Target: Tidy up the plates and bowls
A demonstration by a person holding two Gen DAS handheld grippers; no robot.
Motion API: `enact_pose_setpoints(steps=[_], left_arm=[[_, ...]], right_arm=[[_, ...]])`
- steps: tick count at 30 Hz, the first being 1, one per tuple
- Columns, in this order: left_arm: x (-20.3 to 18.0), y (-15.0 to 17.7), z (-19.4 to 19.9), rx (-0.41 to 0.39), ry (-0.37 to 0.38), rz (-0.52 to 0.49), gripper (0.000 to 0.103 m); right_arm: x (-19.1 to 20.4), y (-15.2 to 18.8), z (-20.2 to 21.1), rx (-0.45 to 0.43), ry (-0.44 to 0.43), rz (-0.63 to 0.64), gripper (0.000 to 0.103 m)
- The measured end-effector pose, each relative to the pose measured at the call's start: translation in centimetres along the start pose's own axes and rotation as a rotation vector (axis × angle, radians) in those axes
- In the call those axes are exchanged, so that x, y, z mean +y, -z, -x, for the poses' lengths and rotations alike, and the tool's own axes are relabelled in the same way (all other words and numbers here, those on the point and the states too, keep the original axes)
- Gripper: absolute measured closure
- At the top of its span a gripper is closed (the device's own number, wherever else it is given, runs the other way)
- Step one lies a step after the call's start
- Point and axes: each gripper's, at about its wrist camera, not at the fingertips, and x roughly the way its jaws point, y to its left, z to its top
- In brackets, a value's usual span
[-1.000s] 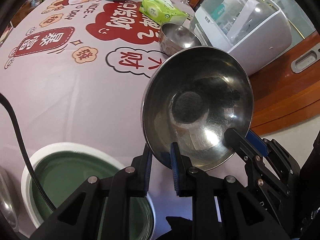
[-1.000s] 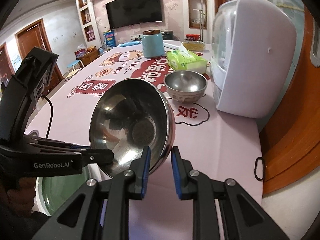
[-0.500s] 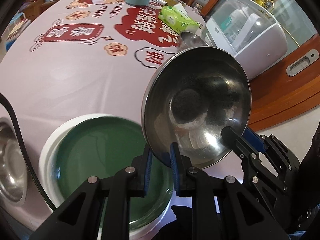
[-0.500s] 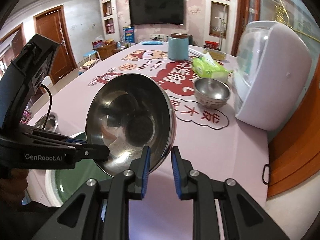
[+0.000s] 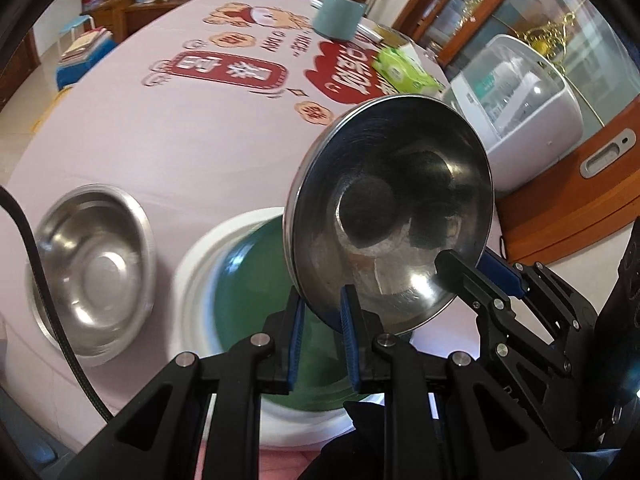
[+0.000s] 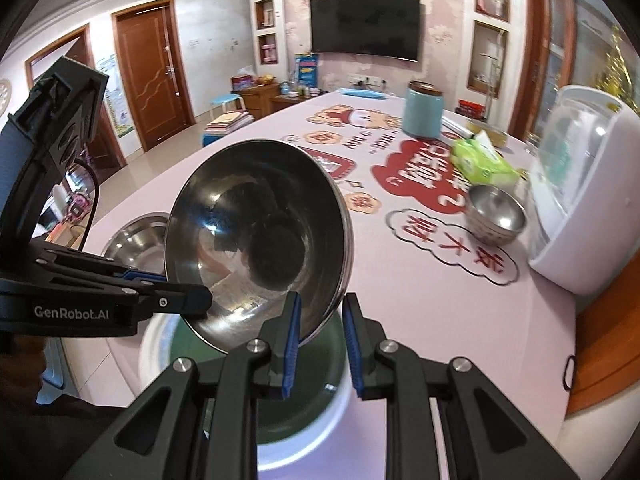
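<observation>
We note a round, mirror-polished steel bowl (image 5: 390,216) held tilted in the air above a green plate (image 5: 244,280) with a white rim. Left gripper (image 5: 322,320) and right gripper (image 6: 320,320) each pinch its thin rim. A shallow steel basin (image 5: 92,268) lies left; pink tablecloth (image 5: 168,140) beyond is bare.

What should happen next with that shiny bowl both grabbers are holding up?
Probably carry it on toward the steel dish and lower it there. The steel bowl hangs tilted in the air, pinched at its rim by the left gripper and the right gripper, above the green plate; like seems to belong with like.
</observation>
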Motion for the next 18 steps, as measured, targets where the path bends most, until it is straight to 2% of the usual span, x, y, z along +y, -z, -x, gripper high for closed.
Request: enact_pose_setpoints(steps=[7, 18], left_arm=[[4.1, 0.4, 2.5, -0.011, -0.027, 0.032, 0.086], [10.2, 0.3, 4.3, 0.025, -0.06, 0.06, 0.087]], right_arm=[[4.3, -1.0, -0.7, -0.005, -0.042, 0.041, 0.081], [10.1, -2.7, -3.2, 0.016, -0.083, 0.06, 0.079]])
